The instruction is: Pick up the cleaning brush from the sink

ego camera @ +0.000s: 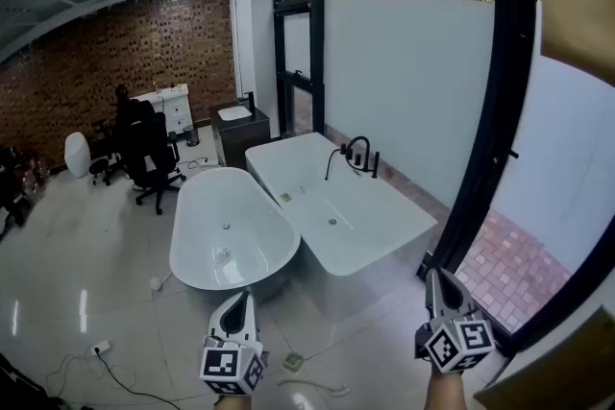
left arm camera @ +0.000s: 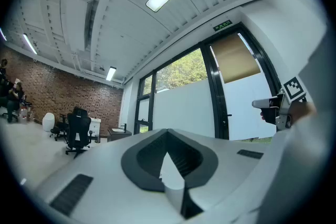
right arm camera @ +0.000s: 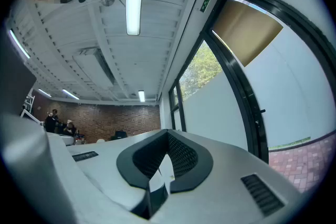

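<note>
No cleaning brush can be made out in any view. A small white sink (ego camera: 233, 113) sits on a dark cabinet by the window wall, far ahead. My left gripper (ego camera: 240, 299) is low in the head view, pointing up and forward with nothing in it. My right gripper (ego camera: 434, 277) is held the same way at the lower right. In the left gripper view the jaws of the left gripper (left arm camera: 168, 131) meet at their tips, and the right gripper (right arm camera: 168, 132) looks the same in its own view. Both point towards the ceiling and windows.
An oval white bathtub (ego camera: 192, 240) and a rectangular white tub (ego camera: 384, 240) with a black tap (ego camera: 357, 152) stand on the tiled floor ahead. A small pale object (ego camera: 285, 198) lies in the rectangular tub. Black office chairs (ego camera: 149, 154) stand at the left. A cable (ego camera: 106, 365) trails across the floor.
</note>
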Action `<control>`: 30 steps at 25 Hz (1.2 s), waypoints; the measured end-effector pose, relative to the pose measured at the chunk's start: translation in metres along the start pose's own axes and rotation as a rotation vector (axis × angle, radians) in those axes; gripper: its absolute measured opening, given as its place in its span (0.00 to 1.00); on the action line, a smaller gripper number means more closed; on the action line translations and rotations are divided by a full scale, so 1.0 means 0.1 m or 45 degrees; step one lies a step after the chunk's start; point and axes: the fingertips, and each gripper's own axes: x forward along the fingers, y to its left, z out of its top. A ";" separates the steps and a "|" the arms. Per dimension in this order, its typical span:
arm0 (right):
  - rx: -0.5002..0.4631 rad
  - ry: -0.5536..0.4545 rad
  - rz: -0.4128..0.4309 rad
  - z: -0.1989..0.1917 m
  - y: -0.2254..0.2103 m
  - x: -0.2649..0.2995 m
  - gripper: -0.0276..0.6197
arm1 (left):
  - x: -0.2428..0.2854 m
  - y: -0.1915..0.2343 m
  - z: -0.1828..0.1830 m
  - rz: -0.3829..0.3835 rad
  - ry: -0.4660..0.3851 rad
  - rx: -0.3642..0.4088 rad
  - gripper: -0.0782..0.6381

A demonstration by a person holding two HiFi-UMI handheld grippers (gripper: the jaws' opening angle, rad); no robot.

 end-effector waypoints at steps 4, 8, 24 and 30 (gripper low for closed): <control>-0.003 -0.016 0.011 -0.07 0.27 0.04 0.08 | -0.01 0.17 -0.03 -0.049 -0.027 0.030 0.10; -0.006 -0.001 -0.003 -0.24 0.59 0.04 0.08 | -0.10 0.37 -0.16 -0.115 -0.001 0.063 0.10; 0.052 0.321 -0.014 -1.94 0.89 0.14 0.12 | 0.17 0.57 -1.20 -0.253 0.156 0.072 0.10; 0.075 0.404 0.119 -2.64 0.73 0.30 0.14 | 0.40 0.33 -1.57 -0.232 0.219 0.125 0.10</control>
